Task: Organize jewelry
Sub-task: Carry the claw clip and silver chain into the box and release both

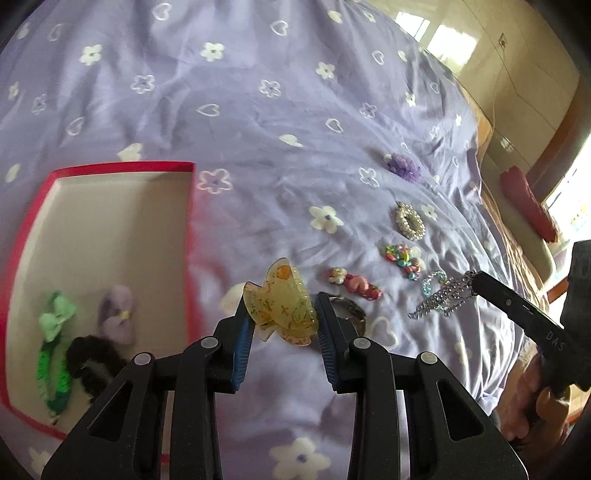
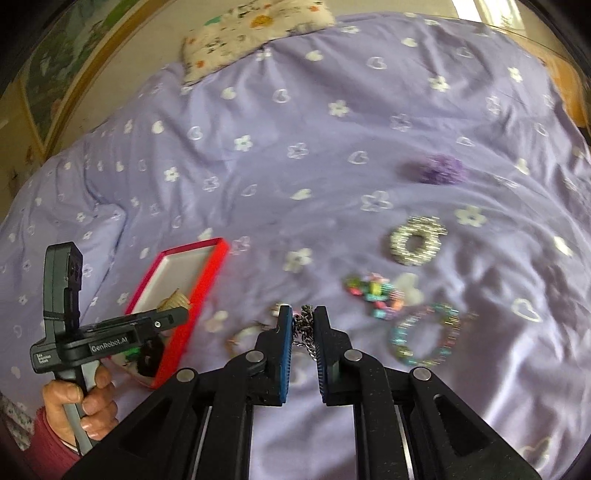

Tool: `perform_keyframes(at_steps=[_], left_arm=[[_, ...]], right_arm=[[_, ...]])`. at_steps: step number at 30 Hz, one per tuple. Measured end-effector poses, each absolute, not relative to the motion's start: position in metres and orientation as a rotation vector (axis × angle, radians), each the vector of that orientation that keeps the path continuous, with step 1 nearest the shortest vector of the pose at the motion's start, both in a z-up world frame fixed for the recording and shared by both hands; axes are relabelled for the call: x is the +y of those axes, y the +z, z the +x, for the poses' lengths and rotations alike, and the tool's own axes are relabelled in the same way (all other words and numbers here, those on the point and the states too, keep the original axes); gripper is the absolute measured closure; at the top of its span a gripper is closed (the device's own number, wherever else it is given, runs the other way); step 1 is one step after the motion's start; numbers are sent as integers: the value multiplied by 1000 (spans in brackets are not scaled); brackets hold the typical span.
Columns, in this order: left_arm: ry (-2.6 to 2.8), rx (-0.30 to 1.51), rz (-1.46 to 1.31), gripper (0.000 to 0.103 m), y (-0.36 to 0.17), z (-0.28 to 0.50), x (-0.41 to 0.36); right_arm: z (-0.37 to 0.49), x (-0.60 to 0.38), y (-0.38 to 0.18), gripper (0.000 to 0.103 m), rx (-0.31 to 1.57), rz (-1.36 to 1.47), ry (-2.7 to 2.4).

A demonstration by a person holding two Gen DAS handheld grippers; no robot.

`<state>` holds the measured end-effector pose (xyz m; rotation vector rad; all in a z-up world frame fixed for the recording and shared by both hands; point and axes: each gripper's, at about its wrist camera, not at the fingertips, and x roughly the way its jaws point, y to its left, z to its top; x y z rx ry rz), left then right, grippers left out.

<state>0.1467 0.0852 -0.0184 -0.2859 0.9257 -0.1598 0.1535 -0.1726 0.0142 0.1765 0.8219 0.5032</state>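
Note:
My left gripper (image 1: 282, 312) is shut on a yellow floral hair claw (image 1: 280, 302), held above the purple bedspread just right of the red box (image 1: 122, 167). The box holds a green bow (image 1: 57, 317), a lilac bow (image 1: 118, 317) and a black scrunchie (image 1: 92, 360). My right gripper (image 2: 303, 318) is shut on a silver chain (image 2: 304, 328), which dangles from its tip in the left wrist view as the silver chain (image 1: 441, 299). On the bedspread lie a pearl ring brooch (image 2: 415, 242), a coloured bead clip (image 2: 376, 293), a beaded bracelet (image 2: 424, 338) and a purple pompom (image 2: 441, 168).
A pink hair clip (image 1: 356, 284) and a dark bangle (image 1: 349, 312) lie near my left fingers. A patterned pillow (image 2: 251, 33) sits at the head of the bed. A hand (image 2: 83, 402) grips the left gripper's handle beside the red box (image 2: 192, 295). The bed edge and wooden floor are at the right.

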Motion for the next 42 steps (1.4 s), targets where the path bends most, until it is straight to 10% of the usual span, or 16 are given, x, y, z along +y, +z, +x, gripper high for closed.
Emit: perform_keyframes(at_steps=[42], left_arm=[[141, 958, -302, 72, -55, 154, 263]], right_arm=[[210, 89, -30, 92, 1001, 154, 851]])
